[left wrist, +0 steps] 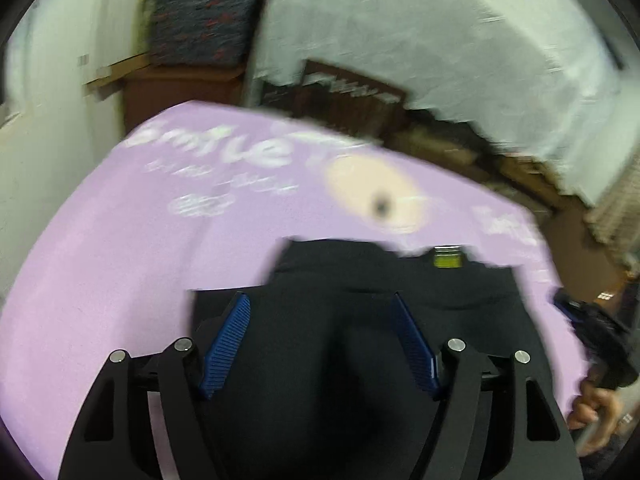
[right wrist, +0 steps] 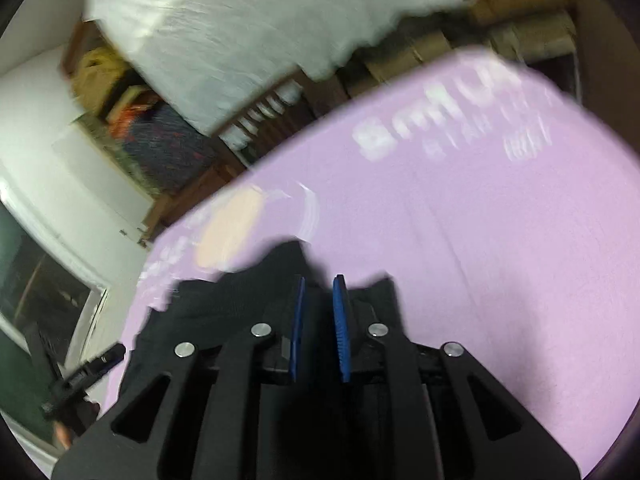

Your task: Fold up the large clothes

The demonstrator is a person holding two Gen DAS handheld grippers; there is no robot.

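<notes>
A black garment (left wrist: 360, 288) lies on a lilac sheet (left wrist: 120, 260) with white lettering. A small yellow-green label (left wrist: 447, 258) shows at its far edge. My left gripper (left wrist: 320, 308) is open, its blue pads (left wrist: 230, 340) spread wide above the black cloth. In the right wrist view the garment (right wrist: 240, 292) lies bunched below my right gripper (right wrist: 320, 292). Its blue pads (right wrist: 342, 328) stand close together with a narrow dark gap, and black cloth seems to be caught between them. The right gripper also shows in the left wrist view (left wrist: 592, 332) at the right edge. Both views are motion-blurred.
A white cloth-covered surface (left wrist: 440, 40) stands beyond the sheet, with dark wooden furniture (left wrist: 352, 100) and cardboard boxes (right wrist: 420, 52) under it. A dark patterned bundle (left wrist: 200, 20) sits on a brown stand at the far left. A white wall (left wrist: 48, 120) is on the left.
</notes>
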